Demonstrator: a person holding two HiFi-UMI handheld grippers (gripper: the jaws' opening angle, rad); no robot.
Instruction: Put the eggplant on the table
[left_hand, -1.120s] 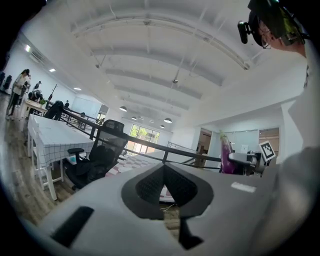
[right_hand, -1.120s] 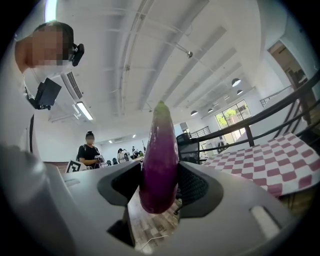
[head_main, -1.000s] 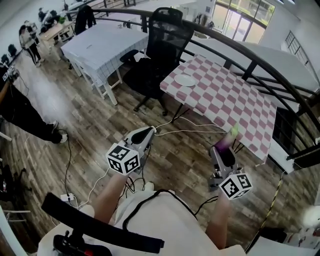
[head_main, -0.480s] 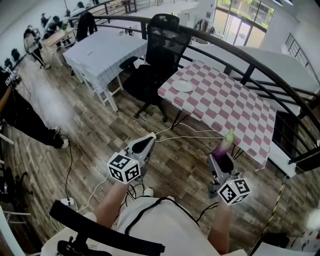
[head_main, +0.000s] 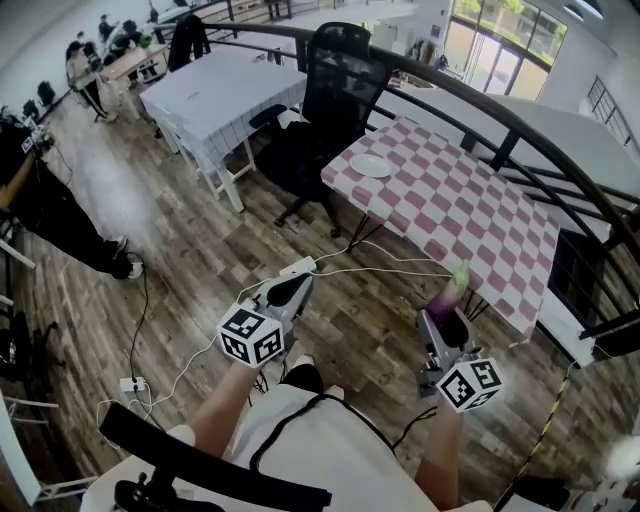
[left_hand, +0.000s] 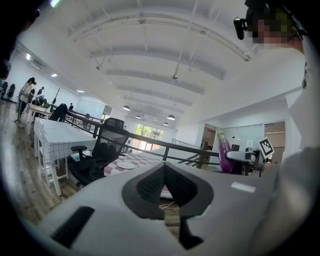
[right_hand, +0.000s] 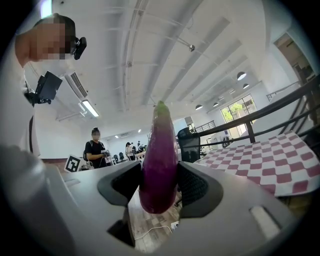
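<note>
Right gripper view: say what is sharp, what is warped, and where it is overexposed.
Right gripper view: eggplant fairly sharp, corners black from the wide lens, window washed out. Head view: pale glare on the floor, railing looks strongly curved.

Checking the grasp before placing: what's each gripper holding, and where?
The right gripper clamps the eggplant near its rounded bottom end, stem up. The left gripper is shut on nothing.

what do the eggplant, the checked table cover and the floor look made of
Glossy purple eggplant: smooth waxy skin with highlights, real or plastic unclear. Pink-and-white checked table cover: likely cloth, its edge hangs over. Floor: matte wood-look planks with grain.
</note>
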